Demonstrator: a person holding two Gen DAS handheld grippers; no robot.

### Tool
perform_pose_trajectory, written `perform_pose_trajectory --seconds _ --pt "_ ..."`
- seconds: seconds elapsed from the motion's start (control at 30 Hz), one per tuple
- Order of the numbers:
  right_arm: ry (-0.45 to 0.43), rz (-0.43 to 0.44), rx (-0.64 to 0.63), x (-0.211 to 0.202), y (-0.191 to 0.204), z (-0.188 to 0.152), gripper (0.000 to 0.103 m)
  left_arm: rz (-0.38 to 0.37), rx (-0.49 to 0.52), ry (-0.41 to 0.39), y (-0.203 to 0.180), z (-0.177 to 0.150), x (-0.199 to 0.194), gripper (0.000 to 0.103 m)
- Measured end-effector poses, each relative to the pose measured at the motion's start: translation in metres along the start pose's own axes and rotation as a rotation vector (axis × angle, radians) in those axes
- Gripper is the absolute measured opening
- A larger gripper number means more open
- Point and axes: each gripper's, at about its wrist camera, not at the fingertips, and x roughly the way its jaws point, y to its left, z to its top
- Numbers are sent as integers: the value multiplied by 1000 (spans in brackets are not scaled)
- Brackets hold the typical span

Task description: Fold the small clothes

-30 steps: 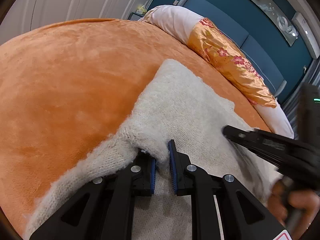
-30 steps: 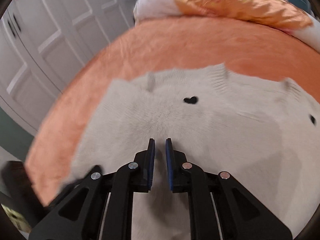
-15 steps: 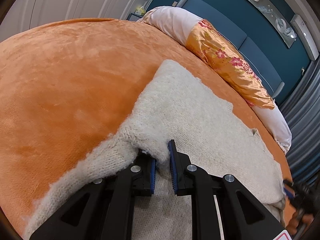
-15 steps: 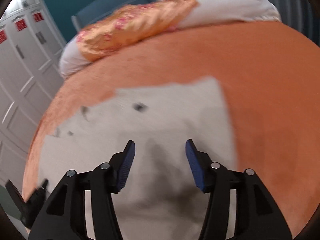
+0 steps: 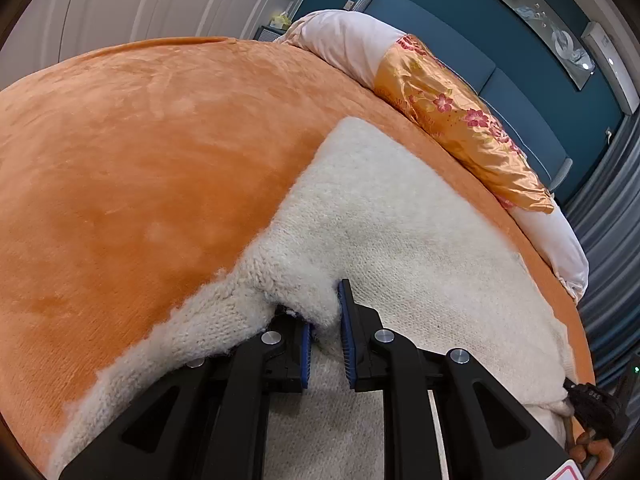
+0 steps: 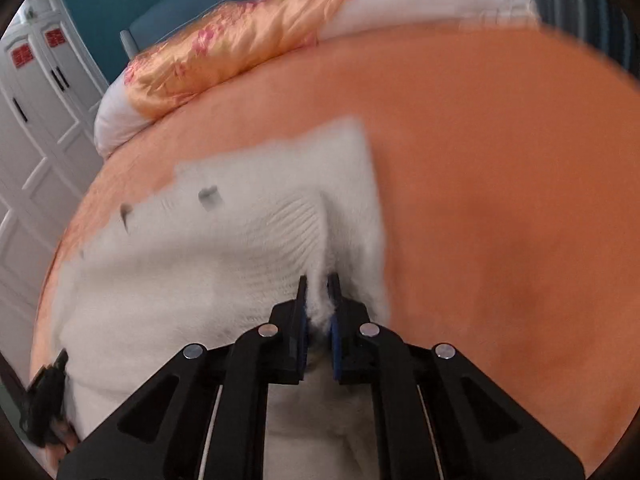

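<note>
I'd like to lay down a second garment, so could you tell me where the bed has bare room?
Bare orange blanket left of the white sweater, and right of it in the right wrist view. Pillows crowd the headboard side.

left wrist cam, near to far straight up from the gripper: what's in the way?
left gripper shut on white knit sweater → orange blanket → floral orange pillow → blue headboard → wall art
</note>
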Motion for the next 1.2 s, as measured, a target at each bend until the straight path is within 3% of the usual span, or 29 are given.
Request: perform_pose_trajectory --seconds 0.1,0.17,0.23,0.3,0.33,0.43,0.53,0.67,0.77,0.93,1.2 --pt "22 7 19 -23 14 7 14 18 5 19 -4 5 -1 16" --pt "-9 -1 -5 -56 27 2 18 7 -5 61 -4 10 -9 20" --pt "-32 32 -18 -100 22 -17 47 -10 -3 101 -4 10 -28 32" --pt "-32 40 -36 -130 18 -39 52 -7 -5 114 2 1 -65 63" --pt "-12 42 -51 -152 7 -64 52 -6 -17 111 10 -5 -85 67" --pt "50 6 -53 -186 -12 -113 58 -34 -68 150 43 -29 -143 70" --pt "135 -21 14 -216 -41 -170 58 -15 -123 216 75 -56 -184 70" --pt "182 18 109 -234 -57 -210 60 -17 -140 251 91 -89 -220 70" --pt "195 84 180 -228 -54 -218 61 -10 -116 267 84 -104 -226 72" --pt "185 104 221 -218 -50 -225 65 -9 -85 264 68 -114 -222 78" --pt "134 158 201 -213 -41 -225 66 4 4 209 61 -124 -216 82"
